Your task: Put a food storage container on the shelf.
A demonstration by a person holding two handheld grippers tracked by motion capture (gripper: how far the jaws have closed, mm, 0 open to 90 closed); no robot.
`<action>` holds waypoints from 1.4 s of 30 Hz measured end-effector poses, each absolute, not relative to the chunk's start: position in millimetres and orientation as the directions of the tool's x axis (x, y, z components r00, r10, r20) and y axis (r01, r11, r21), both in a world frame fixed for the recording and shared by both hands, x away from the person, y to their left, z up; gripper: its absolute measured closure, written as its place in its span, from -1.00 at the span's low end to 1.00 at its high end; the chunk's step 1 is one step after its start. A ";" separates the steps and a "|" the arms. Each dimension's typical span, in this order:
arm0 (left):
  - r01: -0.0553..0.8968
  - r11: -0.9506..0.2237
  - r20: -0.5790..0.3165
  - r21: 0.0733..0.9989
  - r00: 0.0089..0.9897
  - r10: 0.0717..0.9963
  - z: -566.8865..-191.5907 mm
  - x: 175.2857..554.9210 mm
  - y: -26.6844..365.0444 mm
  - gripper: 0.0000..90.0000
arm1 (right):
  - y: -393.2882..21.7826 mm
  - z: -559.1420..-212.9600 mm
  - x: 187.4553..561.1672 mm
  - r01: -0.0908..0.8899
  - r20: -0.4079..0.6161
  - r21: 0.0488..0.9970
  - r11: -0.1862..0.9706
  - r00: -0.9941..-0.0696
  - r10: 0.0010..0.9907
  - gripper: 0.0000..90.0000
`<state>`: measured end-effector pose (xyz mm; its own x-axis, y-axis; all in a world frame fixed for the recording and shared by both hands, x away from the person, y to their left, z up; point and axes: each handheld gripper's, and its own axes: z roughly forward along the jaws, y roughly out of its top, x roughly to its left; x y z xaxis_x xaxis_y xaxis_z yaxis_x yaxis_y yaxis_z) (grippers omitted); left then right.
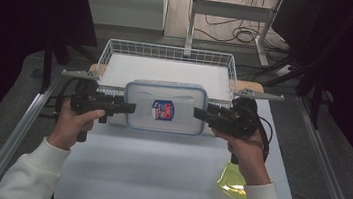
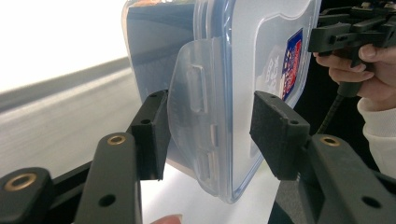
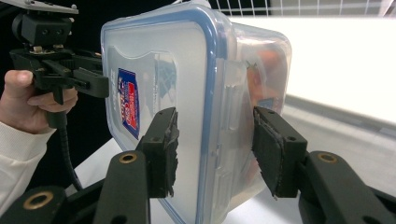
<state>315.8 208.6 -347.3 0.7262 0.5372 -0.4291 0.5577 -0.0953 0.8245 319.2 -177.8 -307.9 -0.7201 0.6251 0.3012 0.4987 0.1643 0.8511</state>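
Between the two sets of jaws hangs a clear lidded box (image 1: 165, 107), just in front of a wire basket (image 1: 169, 53). Left gripper (image 2: 212, 135) grasps the box's one end across lid and base; right gripper (image 3: 215, 149) grasps the opposite end likewise. A small label (image 1: 162, 110) sits on the lid.

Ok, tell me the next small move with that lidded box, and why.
Probably carry the plastic box forward over the wire basket just behind it. The left gripper and right gripper clamp its two short ends, and it appears lifted off the table.
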 end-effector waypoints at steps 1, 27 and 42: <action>0.555 -0.094 -0.427 0.826 0.727 0.538 -345.0 316.7 208.9 0.08 | -177.5 -304.3 319.6 0.497 0.296 0.851 0.168 -0.720 0.628 0.15; 0.565 -0.109 -0.412 0.818 0.707 0.574 -309.2 375.9 221.8 0.09 | -165.6 -283.9 386.1 0.519 0.349 0.846 0.121 -0.712 0.609 0.15; 0.593 -0.110 -0.426 0.798 0.683 0.593 -312.9 408.8 218.2 0.09 | -169.5 -296.7 426.7 0.564 0.407 0.820 0.096 -0.693 0.595 0.15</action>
